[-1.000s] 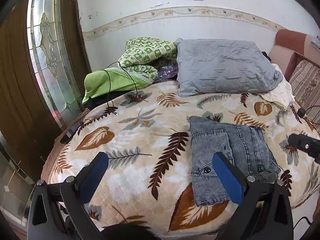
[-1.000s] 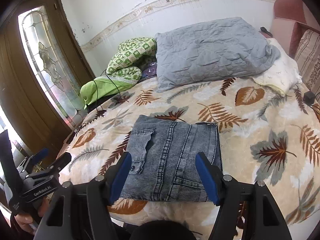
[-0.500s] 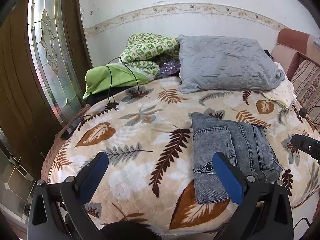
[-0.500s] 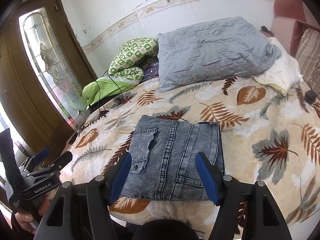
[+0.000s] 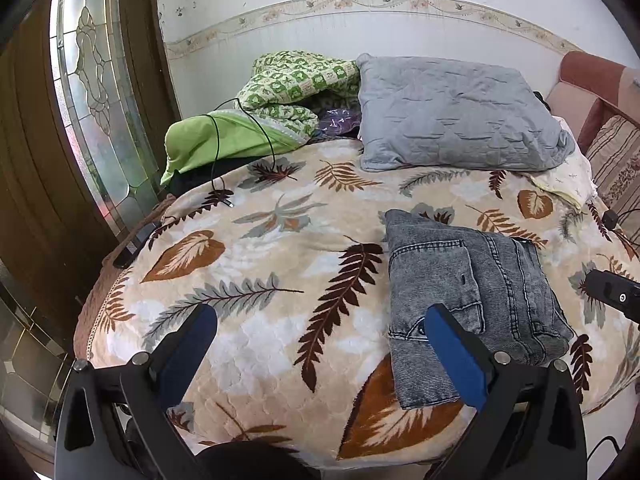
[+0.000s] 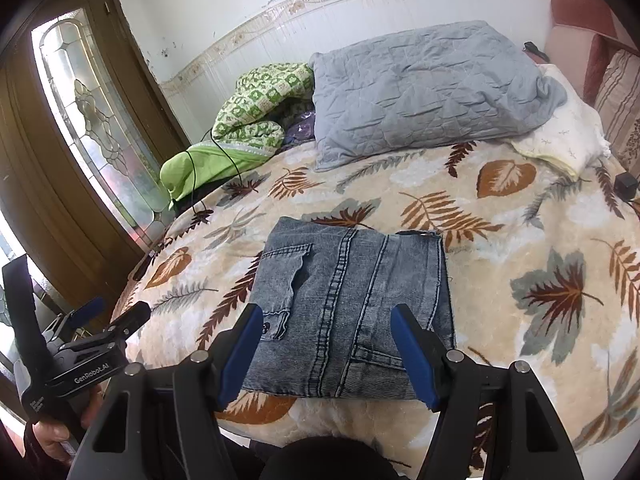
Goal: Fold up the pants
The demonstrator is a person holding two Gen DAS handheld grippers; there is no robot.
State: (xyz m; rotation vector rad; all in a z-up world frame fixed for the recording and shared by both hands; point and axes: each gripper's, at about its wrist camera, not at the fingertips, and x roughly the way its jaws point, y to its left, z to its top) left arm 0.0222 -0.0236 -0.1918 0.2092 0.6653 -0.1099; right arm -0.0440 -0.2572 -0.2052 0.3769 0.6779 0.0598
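The grey denim pants (image 5: 472, 300) lie folded into a compact rectangle on the leaf-print bedspread (image 5: 260, 280), near the bed's front edge; they also show in the right wrist view (image 6: 348, 312). My left gripper (image 5: 320, 344) is open and empty, held above the bedspread to the left of the pants. My right gripper (image 6: 328, 344) is open and empty, held just in front of and above the pants' near edge. The left gripper also shows at the left of the right wrist view (image 6: 108, 316).
A grey pillow (image 5: 452, 112) and a green patterned blanket (image 5: 288, 96) lie at the back by the wall. A black cable (image 5: 240, 132) runs over the green bedding. A wooden door with stained glass (image 5: 92, 92) stands left. A sofa (image 5: 612, 136) is at right.
Both grippers have drawn back slightly from the bed and stayed open. The folded pants have not moved.
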